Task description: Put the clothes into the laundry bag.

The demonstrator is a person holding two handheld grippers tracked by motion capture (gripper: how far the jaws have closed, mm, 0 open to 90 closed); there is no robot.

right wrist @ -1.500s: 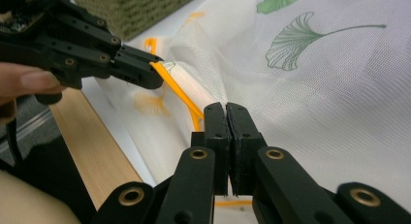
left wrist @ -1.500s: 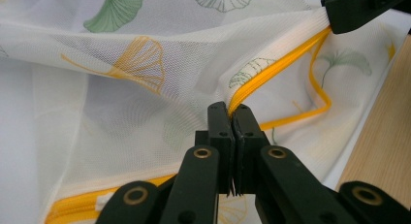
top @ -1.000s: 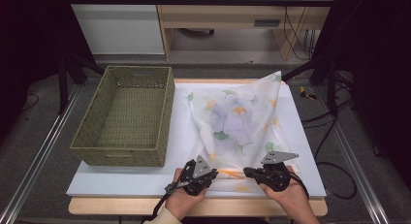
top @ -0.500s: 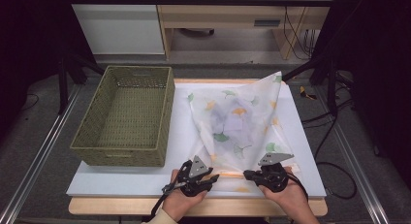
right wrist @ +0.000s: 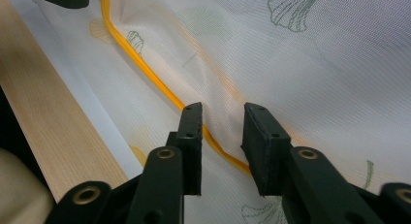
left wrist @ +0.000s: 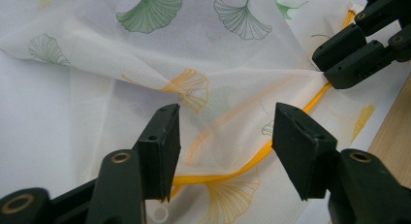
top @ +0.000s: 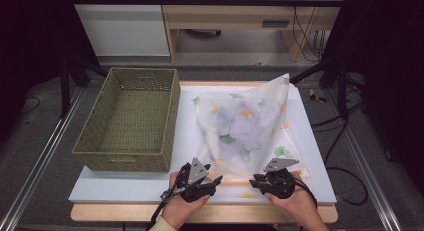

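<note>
Fabric printed with green and orange ginkgo leaves, a thin white mesh cloth [top: 245, 123], lies crumpled on the white mat [top: 125, 183] that covers the wooden table [top: 230, 215]. It spreads from the mat's far right corner, where one corner of it stands up in a peak, down to the near edge. An orange hem [left wrist: 252, 161] runs along that near edge, curving across the mat close to the bare wood strip.

The left gripper [top: 212, 181] sits at the near edge of the cloth, held in the person's left hand [top: 182, 208]. In the left gripper view its jaws stand well apart, with the orange hem and a printed leaf lying between them on the mat; neither pad is pressed on the cloth. The right gripper [left wrist: 358, 49] shows farther off in that view, at the top right, just beside the same hem.

The right gripper [top: 257, 182] rests near the cloth's near right part, held in the right hand [top: 300, 203]. In the right gripper view its jaws [right wrist: 222, 136] are apart by a narrower gap, and the hem passes through that gap; the cloth is not pinched. The two grippers face each other along the hem, near one another but apart.

A woven green basket [top: 100, 156] stands on the left of the mat, just beside the cloth's left edge.
</note>
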